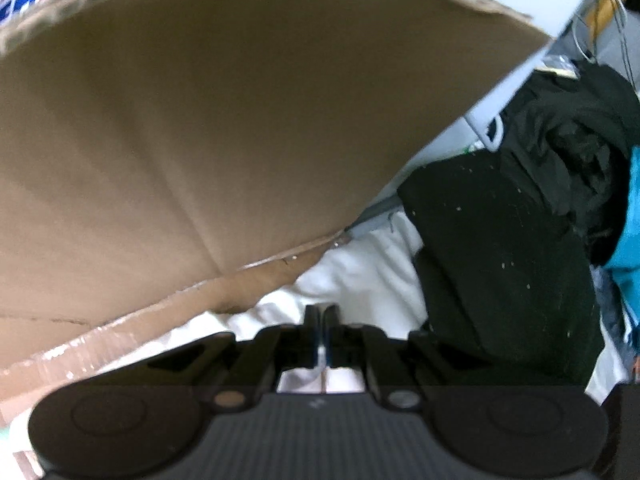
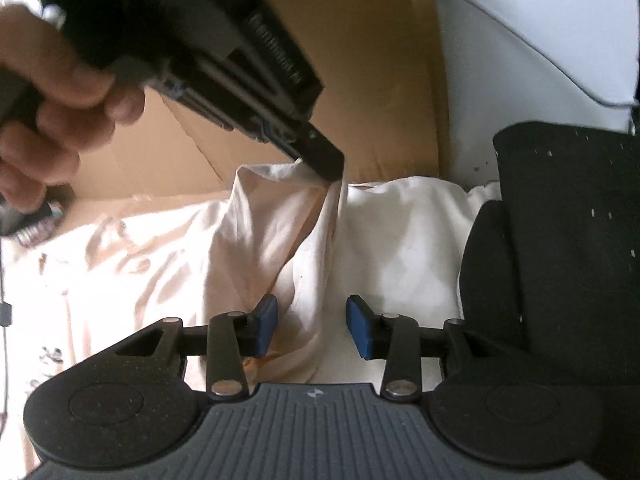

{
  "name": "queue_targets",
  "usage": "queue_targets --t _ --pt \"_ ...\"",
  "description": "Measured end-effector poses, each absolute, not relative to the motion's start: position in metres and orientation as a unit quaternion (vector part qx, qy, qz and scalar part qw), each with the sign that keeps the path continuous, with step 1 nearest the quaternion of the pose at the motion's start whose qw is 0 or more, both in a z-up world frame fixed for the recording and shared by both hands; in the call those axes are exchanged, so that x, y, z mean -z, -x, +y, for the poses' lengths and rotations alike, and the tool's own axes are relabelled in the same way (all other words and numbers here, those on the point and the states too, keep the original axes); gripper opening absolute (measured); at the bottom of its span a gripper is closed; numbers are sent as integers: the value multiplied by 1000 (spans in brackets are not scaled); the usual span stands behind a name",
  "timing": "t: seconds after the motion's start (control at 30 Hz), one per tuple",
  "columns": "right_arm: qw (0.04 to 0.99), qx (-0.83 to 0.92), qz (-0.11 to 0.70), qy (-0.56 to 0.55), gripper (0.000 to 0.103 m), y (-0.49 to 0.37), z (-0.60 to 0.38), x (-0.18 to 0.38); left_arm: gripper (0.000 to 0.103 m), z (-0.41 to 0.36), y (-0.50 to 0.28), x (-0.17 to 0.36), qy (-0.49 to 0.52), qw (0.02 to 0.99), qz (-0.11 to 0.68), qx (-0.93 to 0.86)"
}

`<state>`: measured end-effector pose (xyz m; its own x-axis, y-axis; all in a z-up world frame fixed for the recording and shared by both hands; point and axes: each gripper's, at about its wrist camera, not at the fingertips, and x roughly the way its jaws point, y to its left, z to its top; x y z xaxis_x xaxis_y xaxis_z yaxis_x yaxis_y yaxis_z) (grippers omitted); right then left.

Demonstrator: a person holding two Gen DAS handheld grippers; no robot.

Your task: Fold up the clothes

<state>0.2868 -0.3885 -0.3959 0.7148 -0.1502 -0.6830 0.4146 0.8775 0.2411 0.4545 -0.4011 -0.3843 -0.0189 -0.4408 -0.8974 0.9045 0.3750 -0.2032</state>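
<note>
Folding looks barely begun. A white garment [image 2: 256,240] lies rumpled on the surface, in front of a brown cardboard box [image 2: 376,80]. The left gripper [image 2: 328,168], held in a person's hand [image 2: 52,108], is pinched shut on a raised peak of the white cloth. The right gripper [image 2: 312,320] hangs partly open over the cloth, gripping nothing. A folded black garment [image 2: 560,240] sits just beside it on the right; a dark heap [image 1: 572,152] waits behind.
</note>
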Motion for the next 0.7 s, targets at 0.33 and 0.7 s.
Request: queue_targets --t 0.33,0.7 --pt "898 224 349 -148 12 -269 -396 389 24 -398 -436 368 -265 661 467 524" --pt "900 215 316 -207 13 -248 -405 379 37 -389 -428 375 -330 658 435 518"
